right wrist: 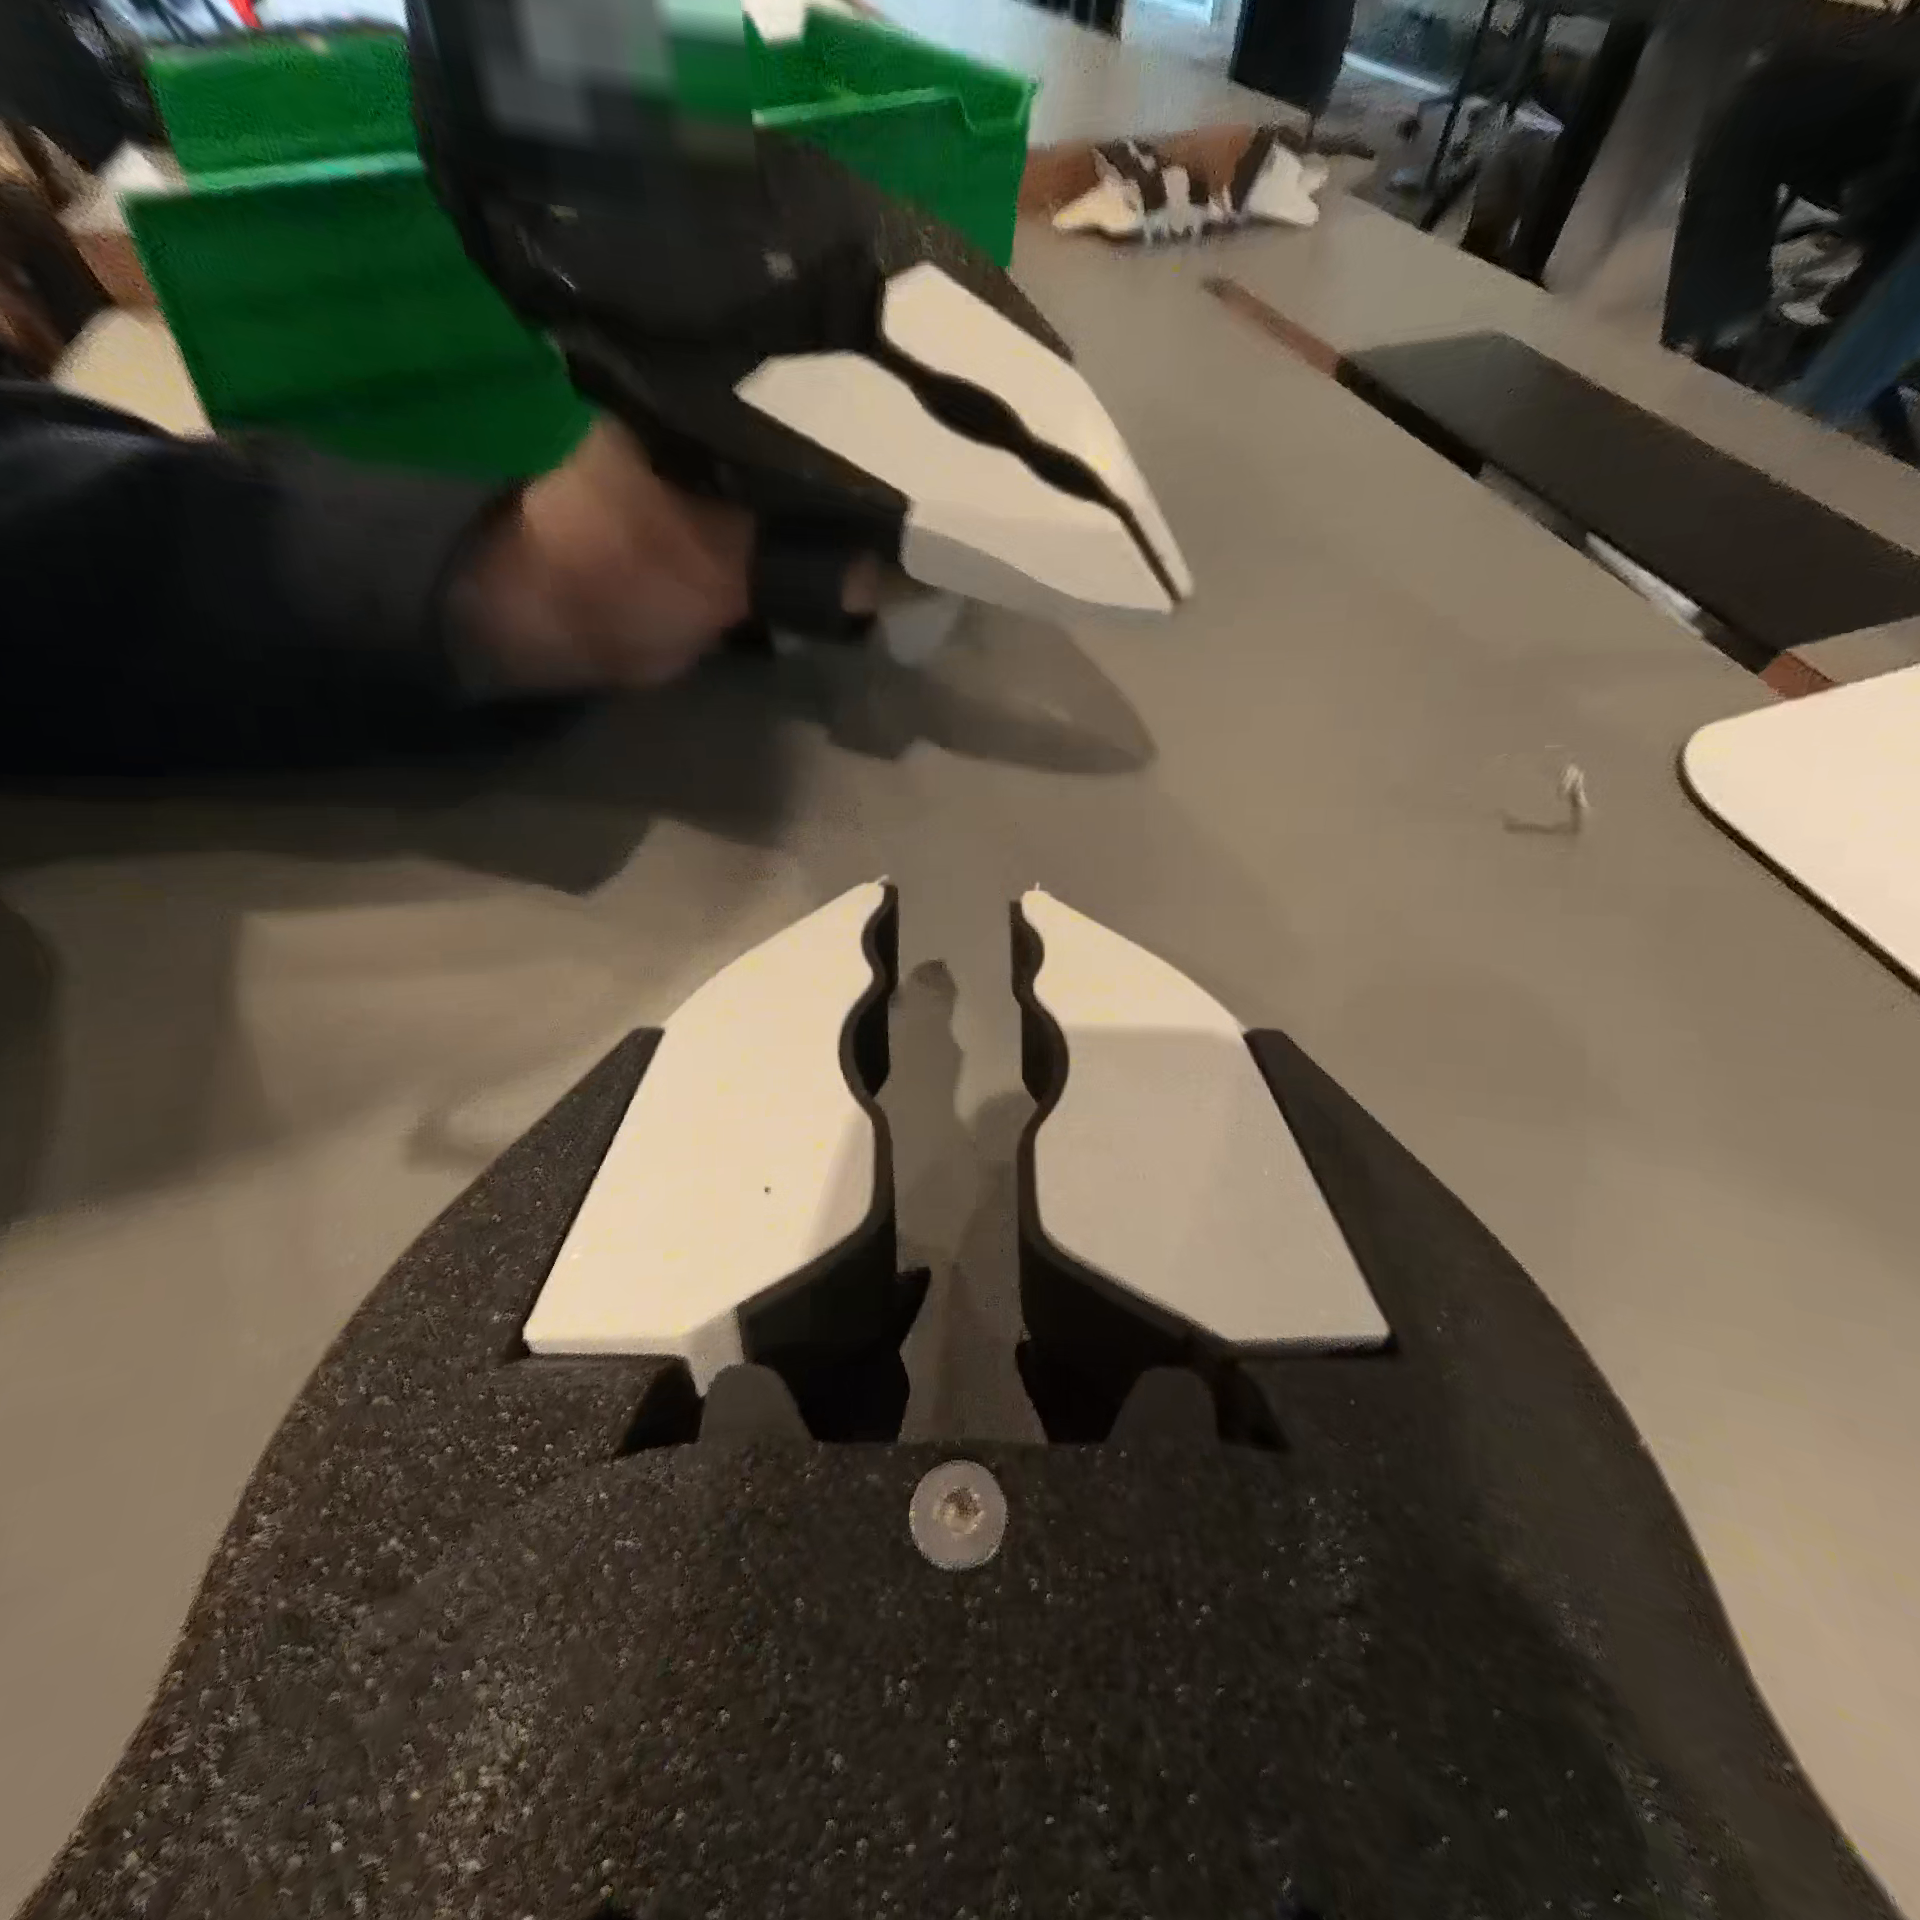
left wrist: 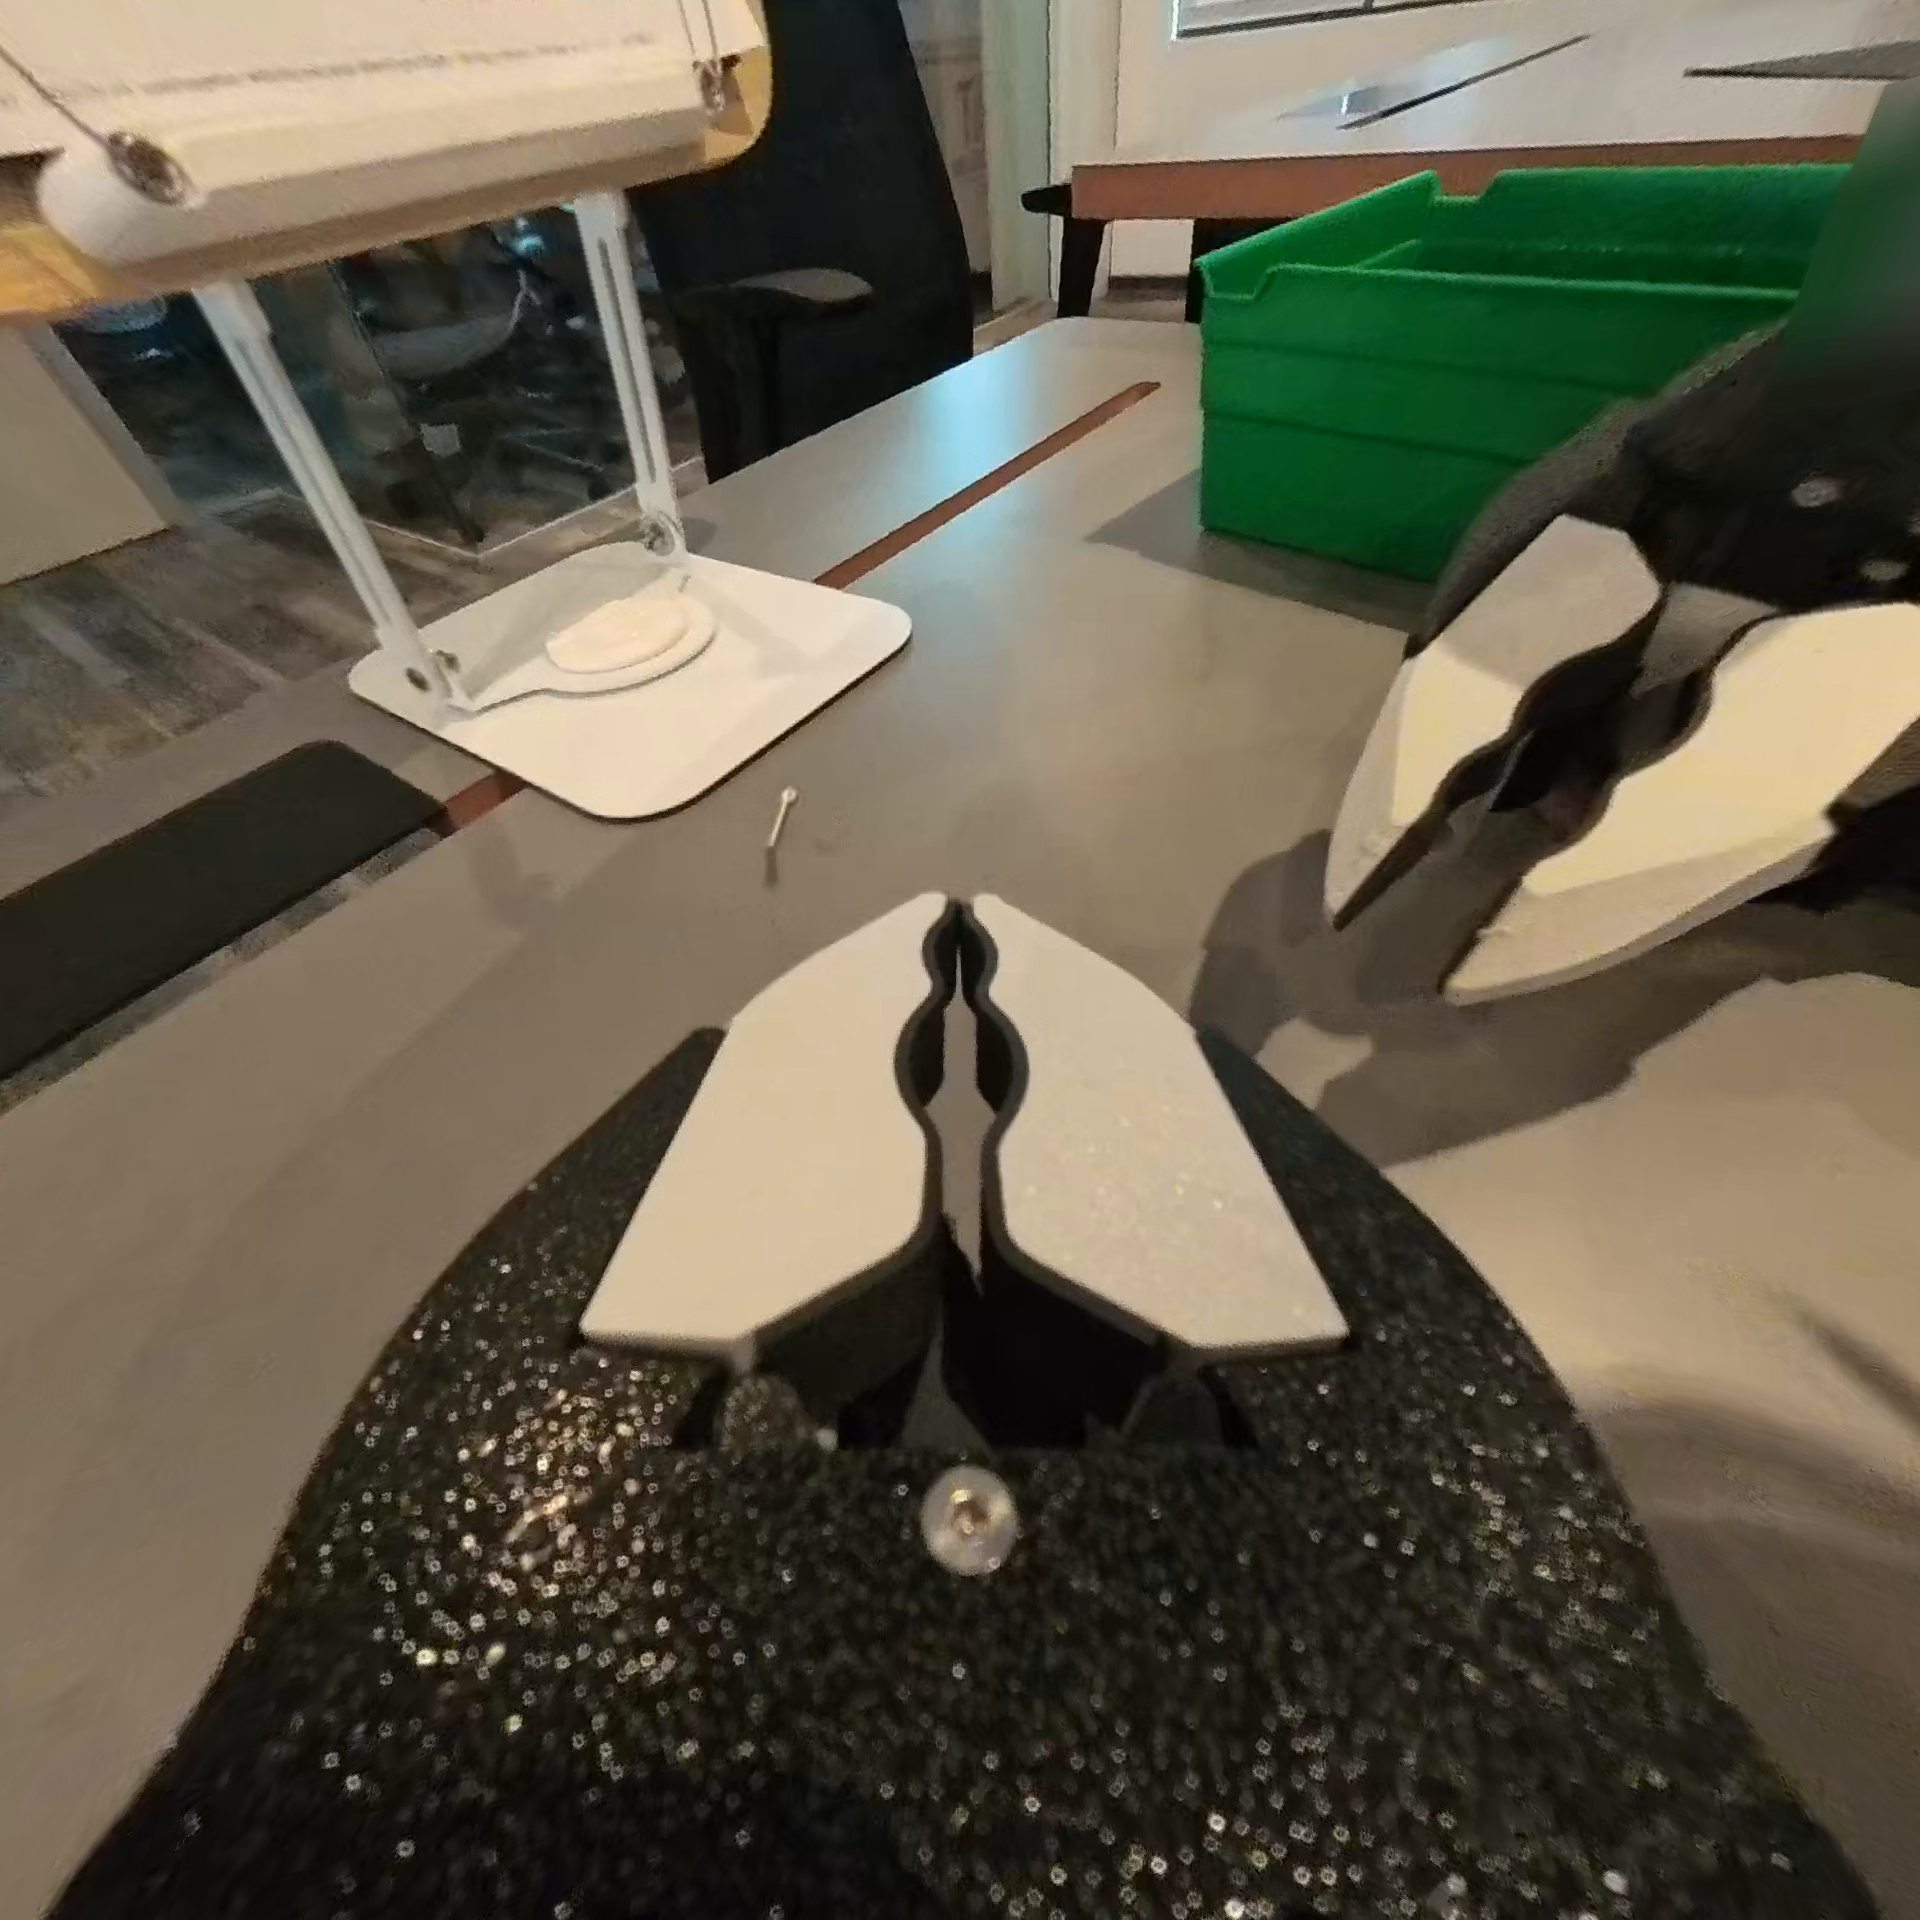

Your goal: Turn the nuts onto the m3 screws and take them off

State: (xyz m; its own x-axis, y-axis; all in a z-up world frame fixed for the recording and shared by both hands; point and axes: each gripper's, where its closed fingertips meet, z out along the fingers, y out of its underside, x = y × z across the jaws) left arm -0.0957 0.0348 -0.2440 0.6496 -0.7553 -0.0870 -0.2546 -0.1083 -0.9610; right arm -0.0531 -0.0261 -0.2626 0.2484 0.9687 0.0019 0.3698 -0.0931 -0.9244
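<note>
My left gripper [left wrist: 961, 906] is shut, with its fingertips pressed together just above the grey table [left wrist: 1039, 675]. It also shows shut in the right wrist view [right wrist: 1172, 590]. A small silver screw [left wrist: 781, 821] lies on the table ahead of it, untouched; it shows blurred in the right wrist view [right wrist: 1553, 800]. My right gripper [right wrist: 958, 891] is open low over the table. A small dark blurred thing [right wrist: 930, 977] lies on the table between its fingers, touching neither. The right gripper also shows open in the left wrist view [left wrist: 1392, 951].
Green bins [left wrist: 1455, 343] stand at the back right. A white stand base [left wrist: 665, 707] sits behind the screw and shows at the right [right wrist: 1829, 810]. A black pad [left wrist: 177, 862] lies at the left. A hand [right wrist: 613, 561] holds the left gripper. About 8 cm separates my left fingertips from my right.
</note>
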